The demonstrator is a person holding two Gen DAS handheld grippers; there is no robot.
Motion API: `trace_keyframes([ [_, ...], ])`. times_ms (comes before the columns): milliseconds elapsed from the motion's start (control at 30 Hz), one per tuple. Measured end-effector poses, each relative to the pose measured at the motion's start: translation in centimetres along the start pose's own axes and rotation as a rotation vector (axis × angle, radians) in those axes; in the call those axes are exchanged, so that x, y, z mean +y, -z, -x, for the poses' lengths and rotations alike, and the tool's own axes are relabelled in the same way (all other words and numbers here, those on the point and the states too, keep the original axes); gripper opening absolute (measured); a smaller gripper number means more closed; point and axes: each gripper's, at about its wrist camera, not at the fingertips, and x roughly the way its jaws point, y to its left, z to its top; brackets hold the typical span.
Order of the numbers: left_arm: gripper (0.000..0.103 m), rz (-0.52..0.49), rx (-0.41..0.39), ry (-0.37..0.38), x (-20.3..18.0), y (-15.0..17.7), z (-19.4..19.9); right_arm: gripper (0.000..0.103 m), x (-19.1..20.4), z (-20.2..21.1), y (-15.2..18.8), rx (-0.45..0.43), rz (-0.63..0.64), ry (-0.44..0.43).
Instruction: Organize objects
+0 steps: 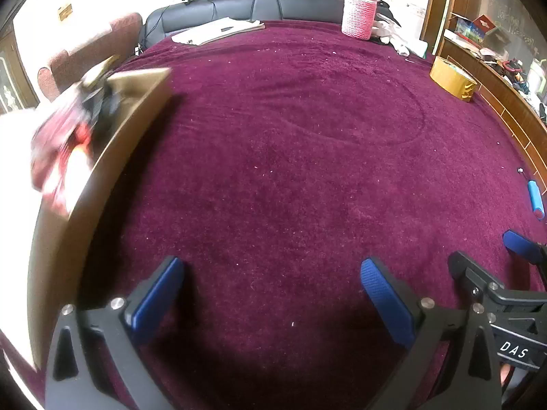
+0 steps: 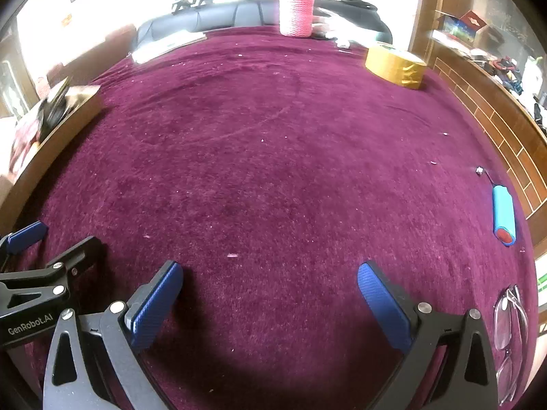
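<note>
A brown cardboard box stands at the left on the maroon cloth, with red, white and black items inside; it also shows in the right wrist view. A blue battery pack lies at the right, also in the left wrist view. Clear glasses lie at the lower right. My left gripper is open and empty above bare cloth. My right gripper is open and empty, to the right of the left one.
A roll of yellow-brown tape sits at the far right, also in the left wrist view. A pink knitted flask stands at the back. Papers lie at the back left. A brick-patterned ledge borders the right.
</note>
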Motion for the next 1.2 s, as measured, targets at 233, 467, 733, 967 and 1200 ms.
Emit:
trace_keyframes([
  [233,0.103,0.0,0.0,0.0,0.01,0.01,0.01,0.103,-0.12,0.02,0.06,0.009,0.003,0.003],
  [467,0.103,0.0,0.0,0.0,0.03,0.01,0.01,0.103,-0.17,-0.02,0.09,0.008,0.003,0.004],
  [733,0.103,0.0,0.0,-0.001,0.01,0.01,-0.03,0.103,-0.17,-0.01,0.12,0.007,0.004,0.005],
  [967,0.103,0.0,0.0,0.0,0.26,0.16,-0.16,0.103,-0.14,0.0,0.14,0.007,0.006,0.006],
  [1200,0.103,0.0,0.001,-0.001,0.37,0.25,-0.24,0.103,-0.13,0.0,0.17,0.009,0.006,0.006],
])
